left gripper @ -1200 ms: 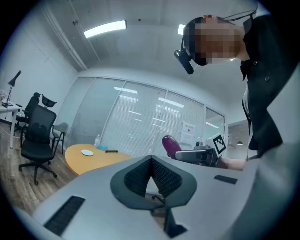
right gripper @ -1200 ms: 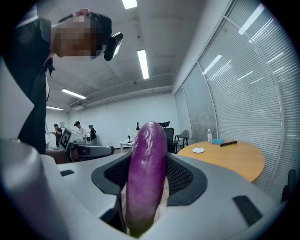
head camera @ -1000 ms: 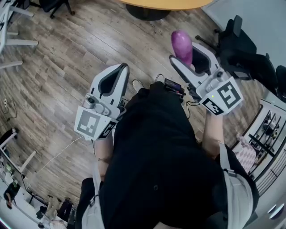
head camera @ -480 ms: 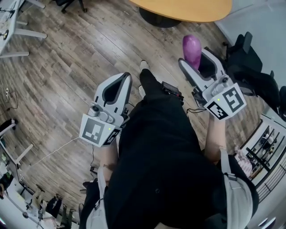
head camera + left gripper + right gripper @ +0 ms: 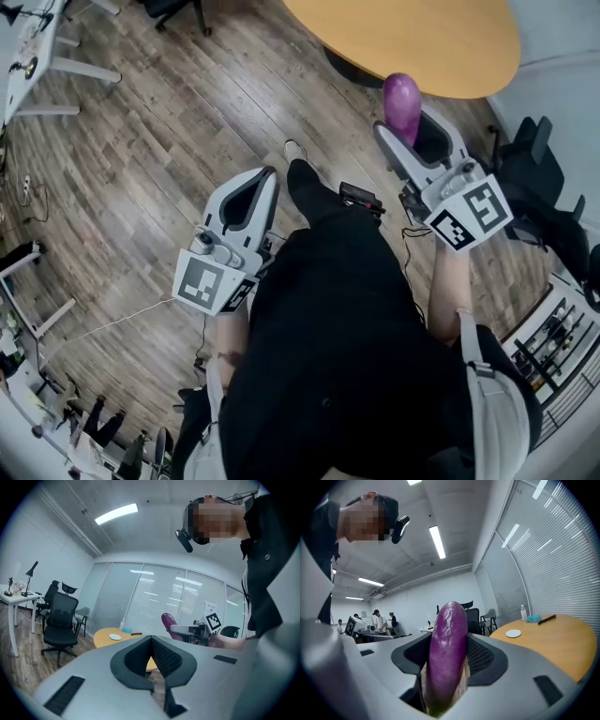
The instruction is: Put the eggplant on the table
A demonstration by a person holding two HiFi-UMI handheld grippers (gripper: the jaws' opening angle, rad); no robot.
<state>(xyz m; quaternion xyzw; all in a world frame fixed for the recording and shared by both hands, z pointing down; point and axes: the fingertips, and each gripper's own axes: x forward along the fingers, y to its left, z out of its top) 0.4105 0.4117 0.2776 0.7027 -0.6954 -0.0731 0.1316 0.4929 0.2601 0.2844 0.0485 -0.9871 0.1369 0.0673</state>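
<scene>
**While pinched upright in the right gripper (image 5: 411, 129), purple eggplant (image 5: 401, 98) carried at the rim of the round table (image 5: 422, 42)**

Seen from the head view, looking steeply down: glossy, deep purple, smooth-skinned, long and plump with a rounded top end. Stands on end in the upper right of the frame, rising above the white jaws, with the top end overlapping the near rim of the orange-topped table. Held in the air, not resting on the tabletop.

Seen from the right gripper view: fills the centre of the frame as a tall purple column with faint pale speckles and a soft sheen, lower end sunk out of sight between the jaws. Jaws spread wide and pressing in from both sides, ribbed dark pads (image 5: 480, 656) against the skin. Table off to the right of the frame, beyond the eggplant, bearing a small white plate (image 5: 513, 633), a bottle (image 5: 523, 612), a blue object (image 5: 533, 618) and a dark stick-like item (image 5: 547, 618), all too small to identify further.

Left gripper (image 5: 265, 173) at centre left of the head view, above the wood floor (image 5: 141, 169), well apart from the eggplant. Jaws pressed together at the tips, nothing between them. From the left gripper view, eggplant and right gripper visible at centre right of the frame, table to their left.
</scene>
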